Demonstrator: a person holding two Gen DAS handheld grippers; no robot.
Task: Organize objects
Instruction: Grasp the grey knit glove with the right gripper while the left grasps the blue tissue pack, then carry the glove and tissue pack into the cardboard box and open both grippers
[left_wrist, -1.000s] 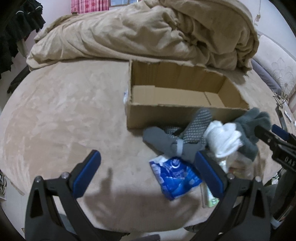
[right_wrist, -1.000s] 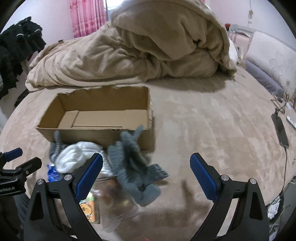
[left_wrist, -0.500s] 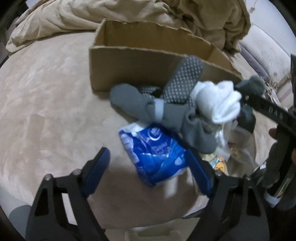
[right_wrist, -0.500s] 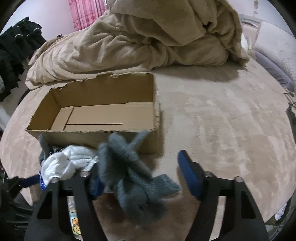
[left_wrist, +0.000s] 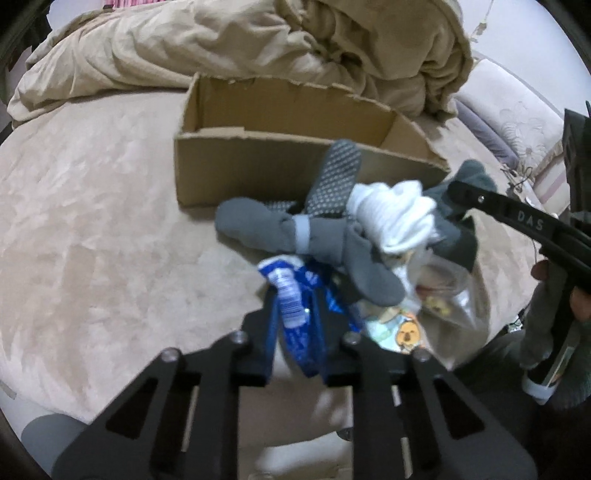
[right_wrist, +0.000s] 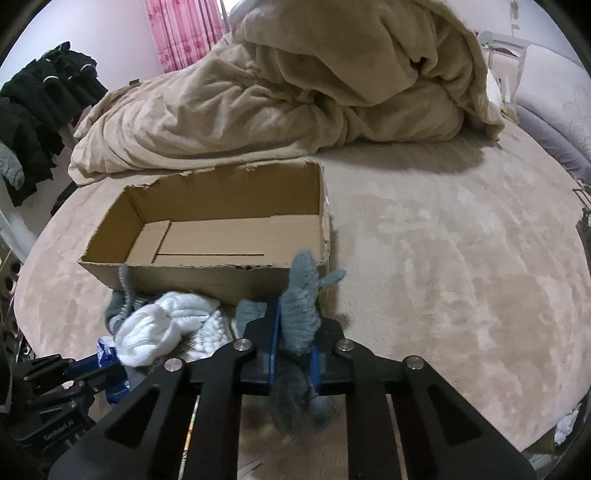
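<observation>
- A rumpled beige duvet (right_wrist: 332, 92) lies heaped across the far side of the bed — it rises highest toward the right in the right wrist view.
- The tan plush bed cover (right_wrist: 443, 258) spreads smooth beneath it and fills most of both views.
- Pink curtains (right_wrist: 184, 33) hang at the back, beside a pale wall.
- Dark clothes (right_wrist: 40, 110) hang in a bunch at the left edge.
- A pale cushioned headboard or sofa back with a flower pattern (left_wrist: 517, 118) sits at the right — which of the two, I cannot tell.
</observation>
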